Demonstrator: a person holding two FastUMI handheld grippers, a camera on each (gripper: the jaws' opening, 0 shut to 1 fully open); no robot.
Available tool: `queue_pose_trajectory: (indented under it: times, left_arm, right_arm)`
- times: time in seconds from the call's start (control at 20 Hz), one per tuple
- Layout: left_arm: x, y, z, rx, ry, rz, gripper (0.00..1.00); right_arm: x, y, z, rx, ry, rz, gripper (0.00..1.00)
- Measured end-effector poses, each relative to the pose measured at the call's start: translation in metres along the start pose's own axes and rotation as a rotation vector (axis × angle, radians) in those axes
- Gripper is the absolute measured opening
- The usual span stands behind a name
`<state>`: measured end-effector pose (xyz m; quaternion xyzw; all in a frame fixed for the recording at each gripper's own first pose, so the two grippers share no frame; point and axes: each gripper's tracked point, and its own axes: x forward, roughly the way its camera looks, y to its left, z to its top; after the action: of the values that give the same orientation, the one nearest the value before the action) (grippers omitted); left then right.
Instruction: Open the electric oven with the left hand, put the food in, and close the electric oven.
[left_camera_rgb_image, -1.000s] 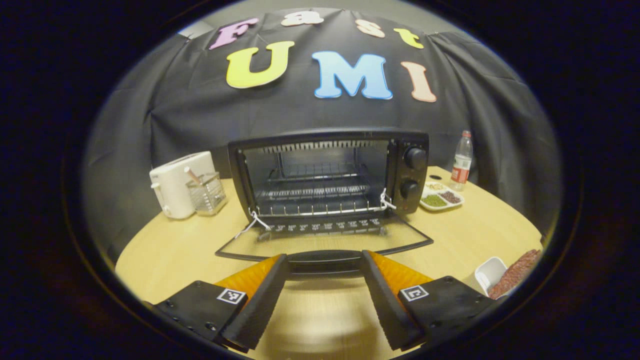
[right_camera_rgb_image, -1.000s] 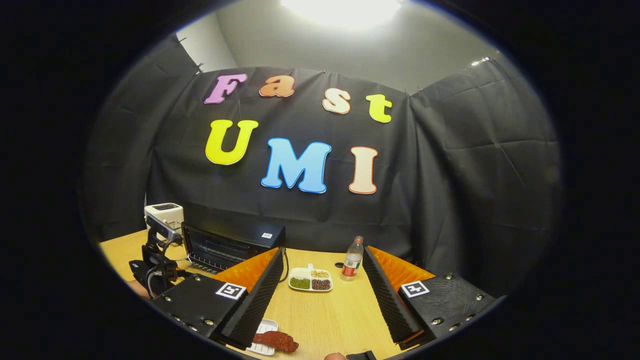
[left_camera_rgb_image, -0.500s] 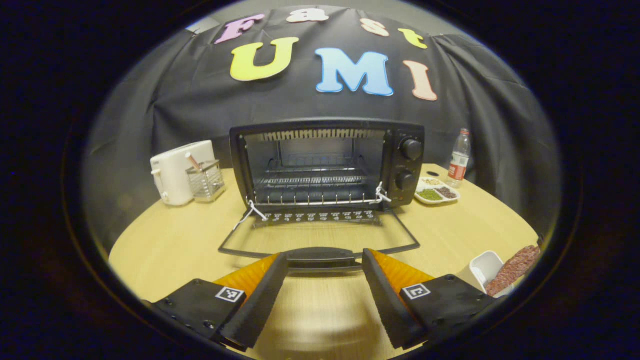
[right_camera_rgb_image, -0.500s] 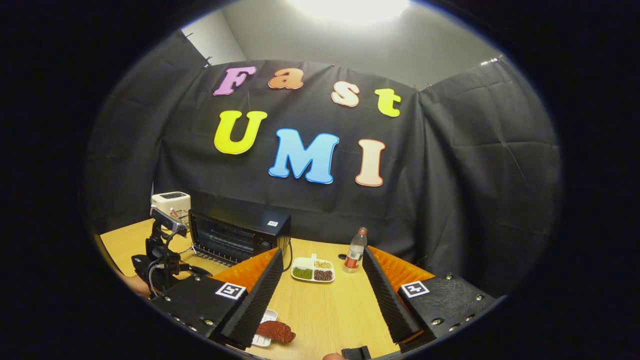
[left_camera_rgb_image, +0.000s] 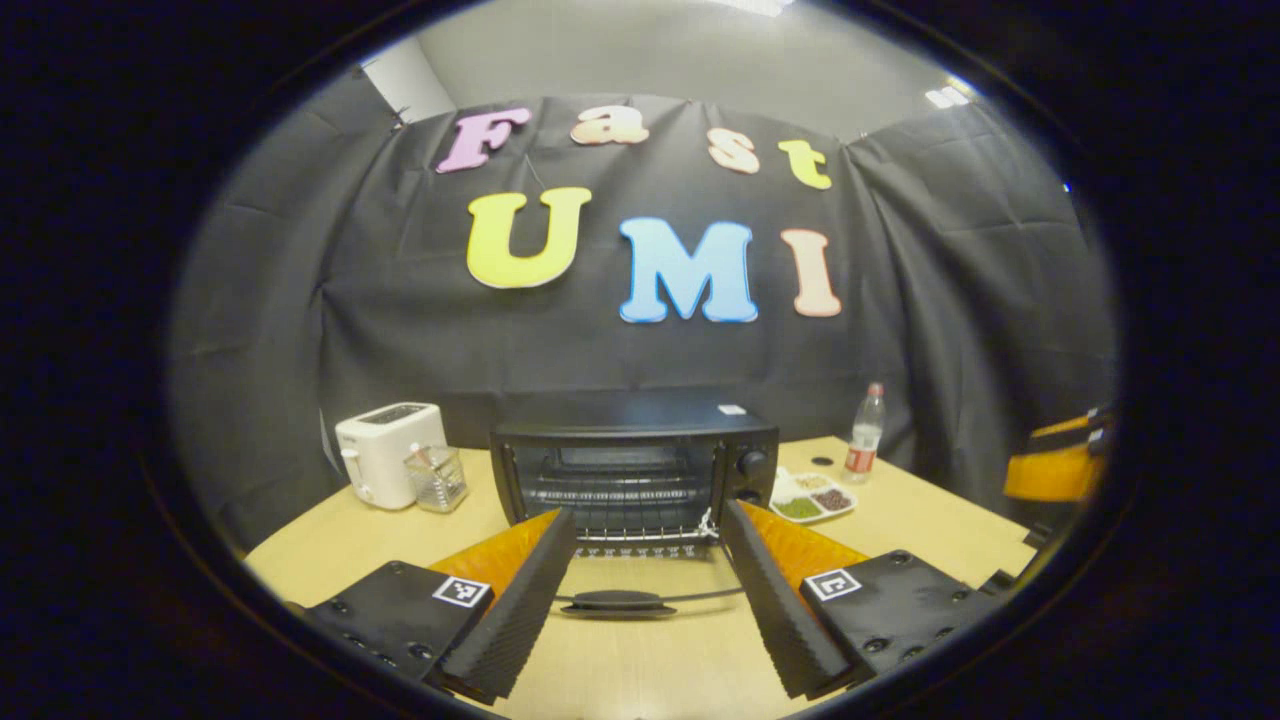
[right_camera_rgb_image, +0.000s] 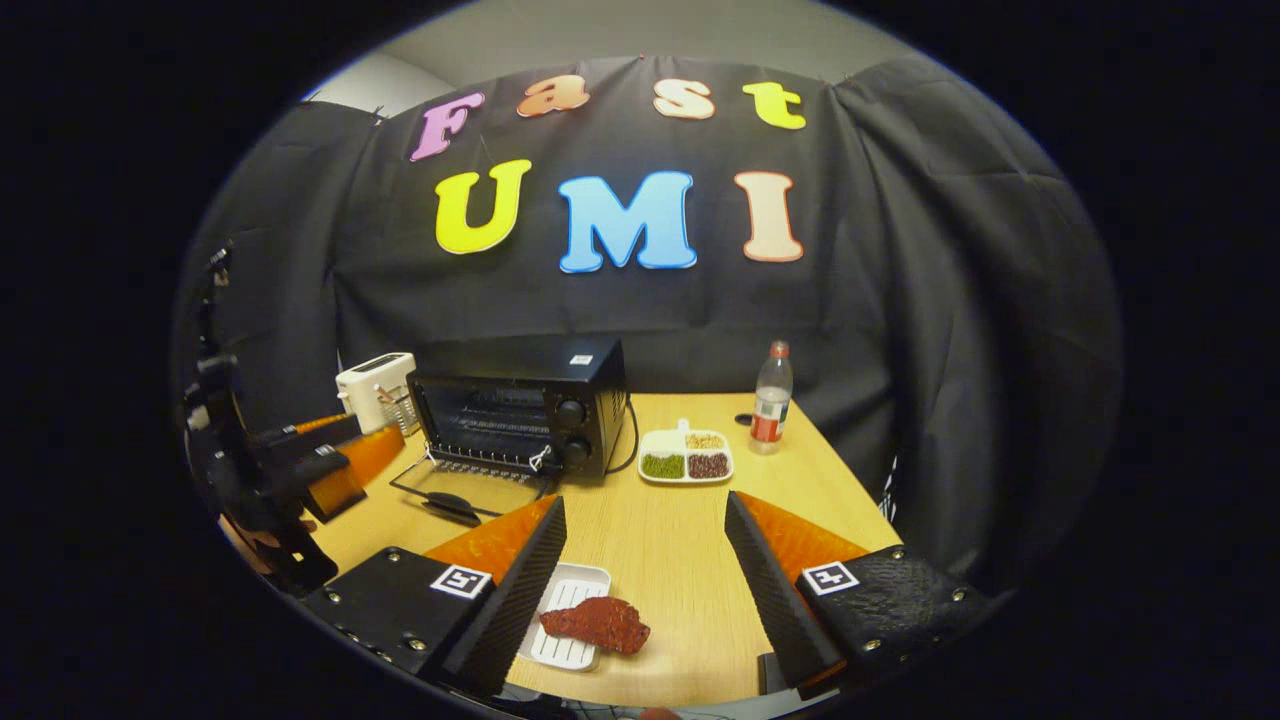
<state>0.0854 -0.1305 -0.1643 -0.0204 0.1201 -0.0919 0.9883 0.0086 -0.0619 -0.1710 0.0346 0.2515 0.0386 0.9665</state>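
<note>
Right gripper view puts our right gripper (right_camera_rgb_image: 645, 580) spread wide and holding nothing, with the food (right_camera_rgb_image: 596, 622), a dark red slab lying crosswise to the fingers on a white tray (right_camera_rgb_image: 562, 652), just ahead and a little toward the left finger at the near edge of the table (right_camera_rgb_image: 690, 530), so this hand is plainly the nearer one for the pick. Beyond it, toward the far left of the table, the electric oven (right_camera_rgb_image: 520, 410) stands with its door (right_camera_rgb_image: 455, 488) dropped flat, while our left gripper (left_camera_rgb_image: 648, 590), also wide and empty, hangs back from the door; the toaster (left_camera_rgb_image: 385, 452), water bottle (right_camera_rgb_image: 770, 398) and divided dish (right_camera_rgb_image: 686, 456) flank the oven along the far edge.
</note>
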Motion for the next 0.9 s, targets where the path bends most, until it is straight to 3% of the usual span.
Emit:
queue_pose_trajectory:
  times: [0.3, 0.65, 0.7, 0.9]
  left_arm:
    - [-0.037, 0.003, 0.072, 0.001, -0.132, 0.012, 1.0]
    - [-0.066, 0.014, 0.089, 0.024, -0.155, 0.072, 0.94]
    - [-0.07, 0.015, 0.088, 0.027, -0.153, 0.085, 0.94]
    - [-0.089, 0.018, 0.082, 0.038, -0.143, 0.133, 0.94]
  right_arm:
    - [0.02, 0.0, -0.063, 0.086, 0.188, 0.067, 0.97]
    - [0.033, 0.012, -0.123, 0.261, 0.404, 0.128, 0.97]
    - [0.033, 0.014, -0.131, 0.29, 0.433, 0.14, 0.79]
    - [0.028, 0.026, -0.152, 0.412, 0.561, 0.197, 0.77]
